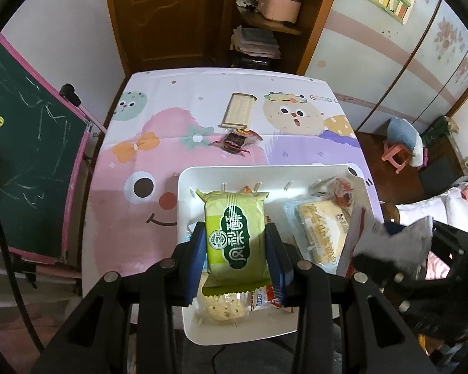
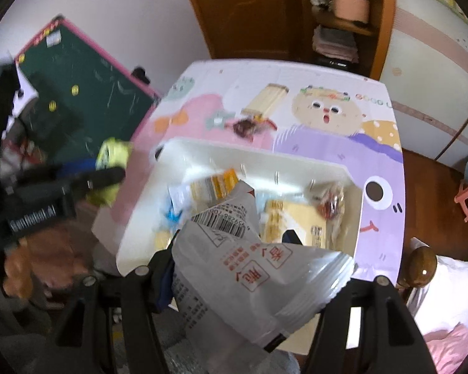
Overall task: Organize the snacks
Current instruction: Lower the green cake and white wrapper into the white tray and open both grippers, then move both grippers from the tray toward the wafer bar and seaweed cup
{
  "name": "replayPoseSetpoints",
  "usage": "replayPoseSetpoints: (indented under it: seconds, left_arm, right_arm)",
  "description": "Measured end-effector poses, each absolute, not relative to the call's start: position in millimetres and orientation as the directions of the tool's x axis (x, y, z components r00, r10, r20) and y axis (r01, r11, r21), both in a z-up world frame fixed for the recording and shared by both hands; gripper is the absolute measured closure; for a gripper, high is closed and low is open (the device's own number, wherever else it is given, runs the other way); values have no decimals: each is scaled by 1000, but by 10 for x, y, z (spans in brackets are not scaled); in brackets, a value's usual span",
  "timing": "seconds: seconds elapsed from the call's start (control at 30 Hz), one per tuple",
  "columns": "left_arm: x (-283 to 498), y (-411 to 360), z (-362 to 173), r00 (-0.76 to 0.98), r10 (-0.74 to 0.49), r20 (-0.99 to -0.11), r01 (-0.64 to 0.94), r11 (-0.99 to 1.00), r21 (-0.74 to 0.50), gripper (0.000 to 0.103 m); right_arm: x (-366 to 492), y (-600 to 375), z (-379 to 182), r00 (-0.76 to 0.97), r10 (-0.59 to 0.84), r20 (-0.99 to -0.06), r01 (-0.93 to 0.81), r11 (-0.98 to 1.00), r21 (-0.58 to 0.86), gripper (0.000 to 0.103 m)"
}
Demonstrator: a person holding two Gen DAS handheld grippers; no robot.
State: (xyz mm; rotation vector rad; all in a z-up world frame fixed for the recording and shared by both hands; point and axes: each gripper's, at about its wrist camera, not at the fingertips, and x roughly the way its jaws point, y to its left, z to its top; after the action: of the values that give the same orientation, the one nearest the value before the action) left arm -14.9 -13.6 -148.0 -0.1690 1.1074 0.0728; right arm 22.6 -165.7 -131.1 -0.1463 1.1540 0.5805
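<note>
Surface: cartoon-print tablecloth [image 1: 202,99]; white plastic tray [image 1: 184,205] at near edge.
Left gripper [image 1: 235,246]: pinching green pillow-pack snack [image 1: 234,233] above tray.
Right gripper [image 2: 231,268]: clamped on crinkled white foil bag [image 2: 249,274]; far finger hidden.
Risk: slick wrappers could slip, landing outside tray.

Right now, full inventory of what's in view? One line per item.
green snack packet: 1, green, held above the tray
silver snack bag: 1, silver-white with red print, held above the tray's near edge
tray: 1, white, near end of the table, holds several wrapped snacks
yellow-white packet: 1, in the tray, right part
wafer pack: 1, cream, on the tablecloth beyond the tray
dark red wrapped snack: 1, on the tablecloth between wafer pack and tray
tablecloth: 1, pastel cartoon print, covers the table
chalkboard: 1, green with pink frame, left of the table
left claw: shut on green snack packet
right claw: shut on silver snack bag
</note>
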Motion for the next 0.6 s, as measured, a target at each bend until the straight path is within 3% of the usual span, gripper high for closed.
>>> replayPoseSetpoints:
  seconds: [0.13,0.2,0.27,0.33,0.43,0.6]
  left_arm:
    - [-131,-217,-1470,448,-1,-894,-137,988,-70,67]
    - [-118,-236,-1463,448,8,-894,-140,988,-61,66]
    - [-105,-253,-1443,454,12,-891,-140,988,-58,61]
    - [-96,-267,-1410,464,18,-886,-140,989,-53,46]
    - [-87,-301,-1352,482,33,-876,-129,991,-33,33]
    - [-50,-315,-1320,481,41,-876,-131,991,-25,28]
  right_arm:
    - [177,-1631,-1398,242,334,-911,-518,839,170,34]
    - [167,-1630,-1383,232,363,-903,-524,828,198,20]
    - [150,-1622,-1354,234,382,-894,-536,818,209,13]
    - [133,-1602,-1339,242,386,-890,-547,812,204,11]
    - [140,-1613,-1313,257,384,-887,-548,814,193,11]
    - [200,-1699,-1242,286,392,-875,-527,827,198,11]
